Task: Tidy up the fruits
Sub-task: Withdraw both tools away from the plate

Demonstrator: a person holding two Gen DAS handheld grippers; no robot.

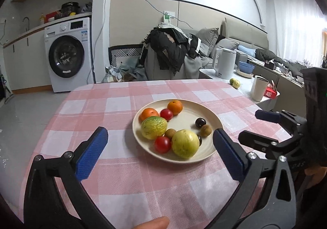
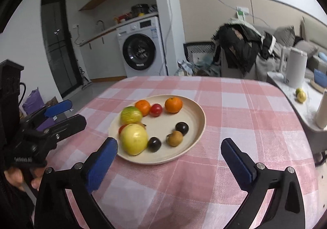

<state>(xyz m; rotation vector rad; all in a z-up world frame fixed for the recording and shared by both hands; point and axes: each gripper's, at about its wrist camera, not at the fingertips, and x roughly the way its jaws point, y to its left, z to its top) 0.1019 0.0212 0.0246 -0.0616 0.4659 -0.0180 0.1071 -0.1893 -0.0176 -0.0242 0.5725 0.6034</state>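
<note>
A cream plate (image 1: pixel 184 119) sits on the pink checked tablecloth (image 1: pixel 114 106) and holds the fruit. On it are two oranges (image 1: pixel 175 107), two red tomatoes (image 1: pixel 162 144), two large yellow-green fruits (image 1: pixel 185 143), dark round fruits (image 1: pixel 200 122) and small brown ones (image 1: pixel 205 130). My left gripper (image 1: pixel 159 131) stands open in front of the plate's near rim, with nothing pressed between its blue pads. My right gripper (image 2: pixel 169 143) is open too, just short of the plate (image 2: pixel 163 125). Each gripper shows in the other's view: the right one (image 1: pixel 250 126) beside the plate's right, the left one (image 2: pixel 76 113) off its left.
A side table at the right carries a white kettle (image 1: pixel 224 63), a cup (image 1: pixel 259 88), a red box (image 1: pixel 270 91) and two small green-yellow fruits (image 1: pixel 235 83). Behind the table stand a chair piled with clothes (image 1: pixel 169 51) and a washing machine (image 1: pixel 67 55).
</note>
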